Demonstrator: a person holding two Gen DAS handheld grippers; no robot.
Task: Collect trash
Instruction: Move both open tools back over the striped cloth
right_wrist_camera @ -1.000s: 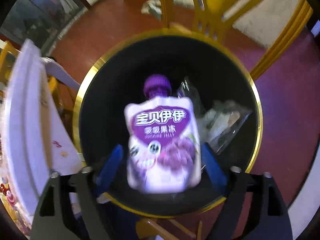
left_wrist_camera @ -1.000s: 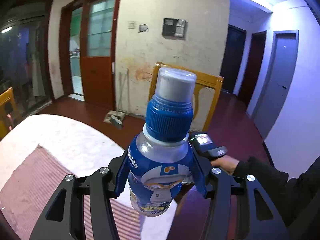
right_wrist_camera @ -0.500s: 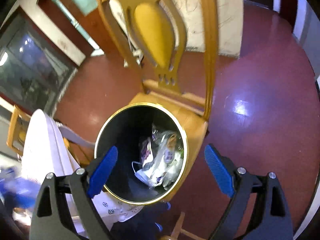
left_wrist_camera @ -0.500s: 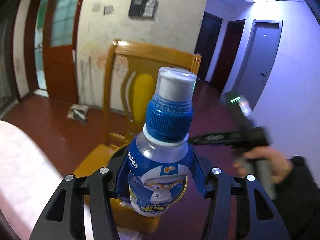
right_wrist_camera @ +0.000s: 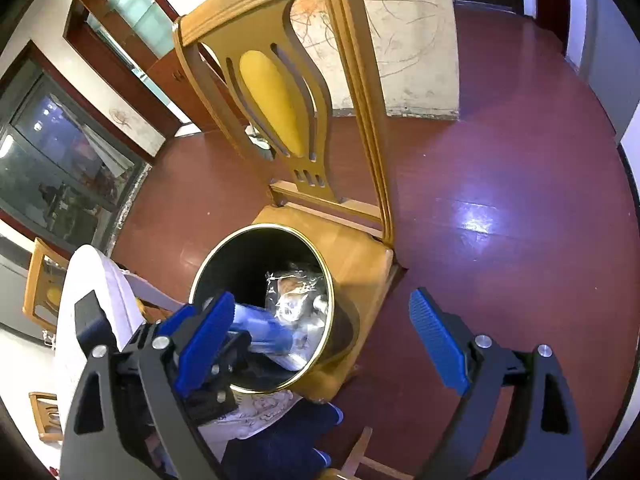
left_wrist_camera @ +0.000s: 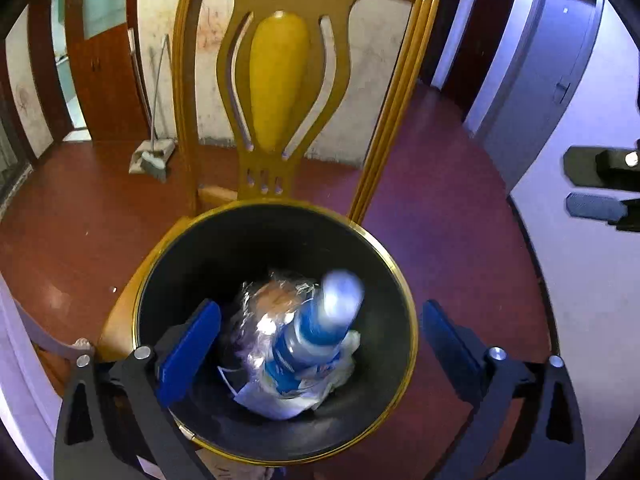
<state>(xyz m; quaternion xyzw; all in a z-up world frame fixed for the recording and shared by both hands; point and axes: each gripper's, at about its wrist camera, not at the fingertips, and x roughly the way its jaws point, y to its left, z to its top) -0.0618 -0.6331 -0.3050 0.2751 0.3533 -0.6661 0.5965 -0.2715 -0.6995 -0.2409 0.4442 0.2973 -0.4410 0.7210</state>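
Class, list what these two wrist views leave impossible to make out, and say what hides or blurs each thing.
- Blue bottle: left wrist view, motion-blurred; label unreadable, and whether it has landed is unclear.
- Trash bin floor: both views, covered by wrappers.
- Bin's near rim: right wrist view, hidden behind the left gripper.
- Right gripper: left wrist view, cut off by the edge.

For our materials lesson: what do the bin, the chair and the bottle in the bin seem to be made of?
Bin: likely metal or hard plastic, with a glossy black inside and a shiny gold rim.
Chair: varnished wood, with a glossy honey-coloured frame and carved slats.
Bottle: probably thin plastic, with a printed blue label; motion blur hides detail.
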